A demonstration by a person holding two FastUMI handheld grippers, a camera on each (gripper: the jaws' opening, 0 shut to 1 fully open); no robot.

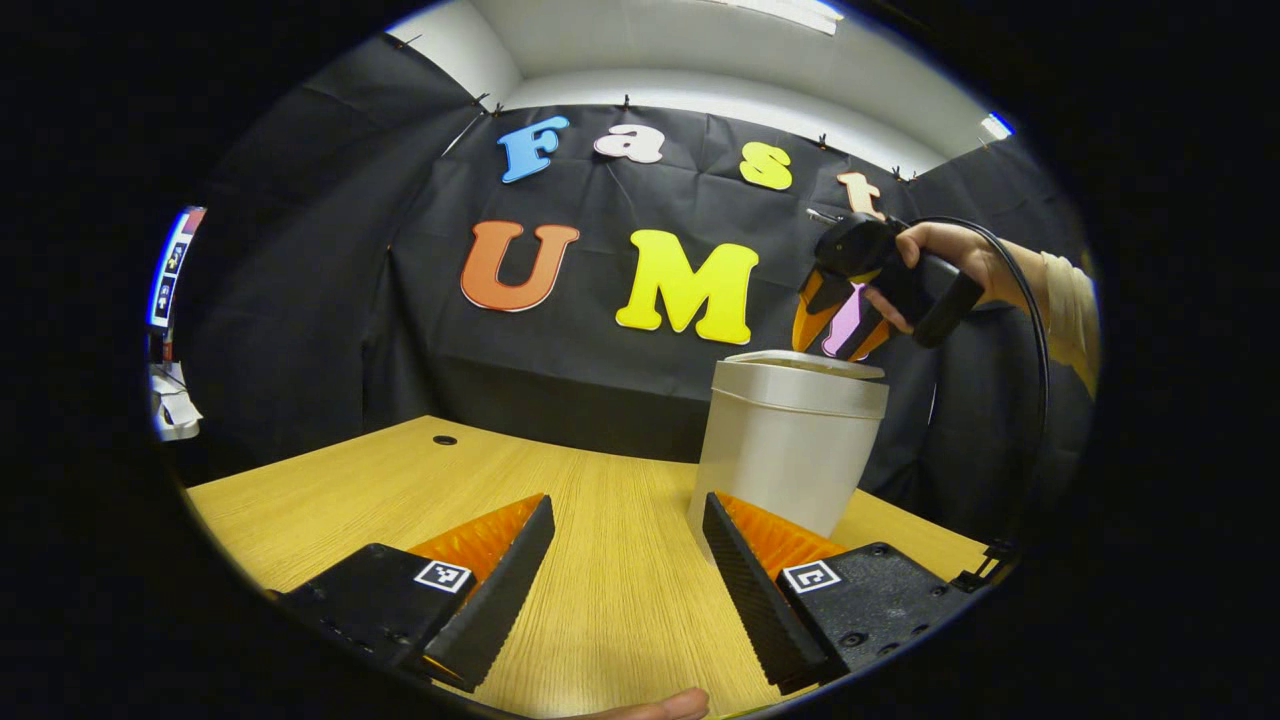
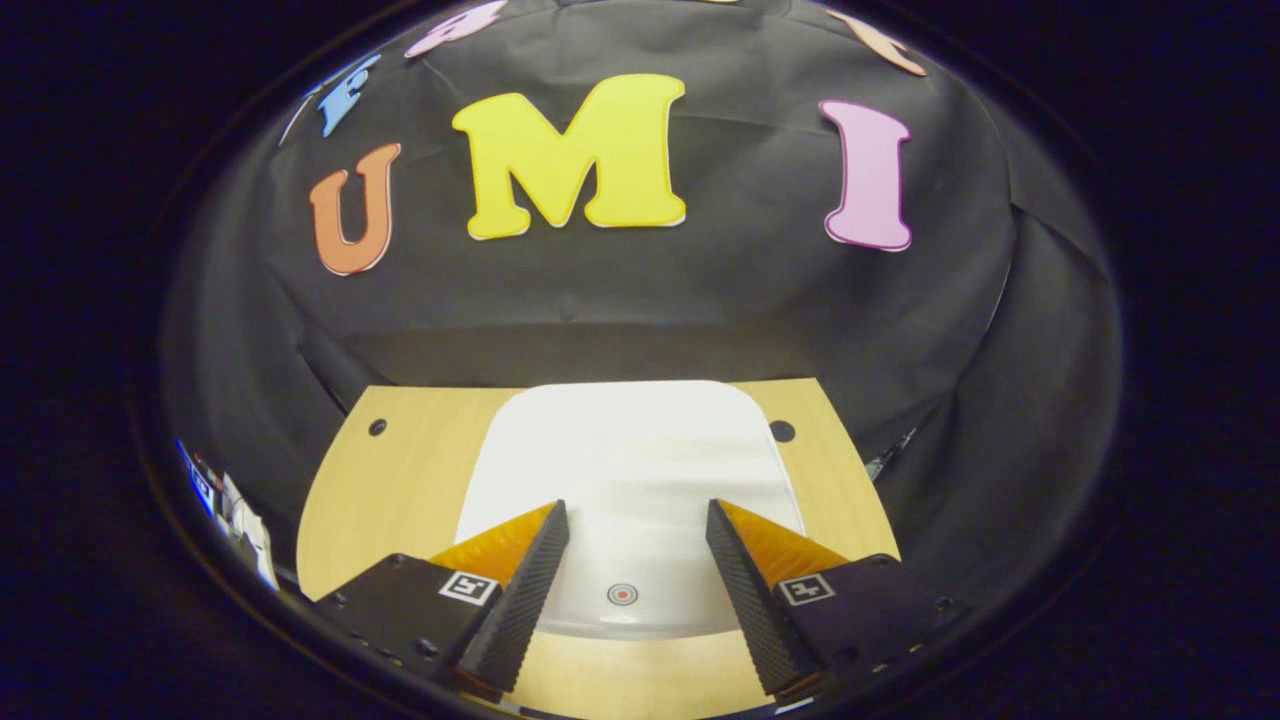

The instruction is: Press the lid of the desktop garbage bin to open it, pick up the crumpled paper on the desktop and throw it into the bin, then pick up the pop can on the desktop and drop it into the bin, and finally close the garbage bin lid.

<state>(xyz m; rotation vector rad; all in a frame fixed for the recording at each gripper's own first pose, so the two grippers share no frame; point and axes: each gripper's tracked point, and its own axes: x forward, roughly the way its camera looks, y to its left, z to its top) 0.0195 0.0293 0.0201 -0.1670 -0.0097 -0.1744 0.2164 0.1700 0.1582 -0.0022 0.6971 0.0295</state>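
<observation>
Hovering over the garbage bin (image 1: 790, 440), the right gripper (image 1: 838, 330) points its fingers downward at the lid (image 1: 805, 362), held by a hand (image 1: 935, 265) with a pale sleeve (image 1: 1068, 305) and a black cable looping behind it. In the left gripper view its tips sit just above the lid's far edge; whether they touch cannot be told. The right gripper view looks straight down: the right gripper's fingers (image 2: 540, 560) stand apart, released, empty, with the white lid (image 2: 630, 450) between and beneath them and a small red ring mark (image 2: 622, 594) on the lid near its closer edge. The lid lies flat and closed on the bin. The left gripper (image 1: 625, 545) rests low over the wooden bench (image 1: 400, 490), its fingers spread wide and holding nothing; the bin stands upright on the bench just beyond its right finger. A round hole (image 1: 445, 440) shows in the bench's far left area.
</observation>
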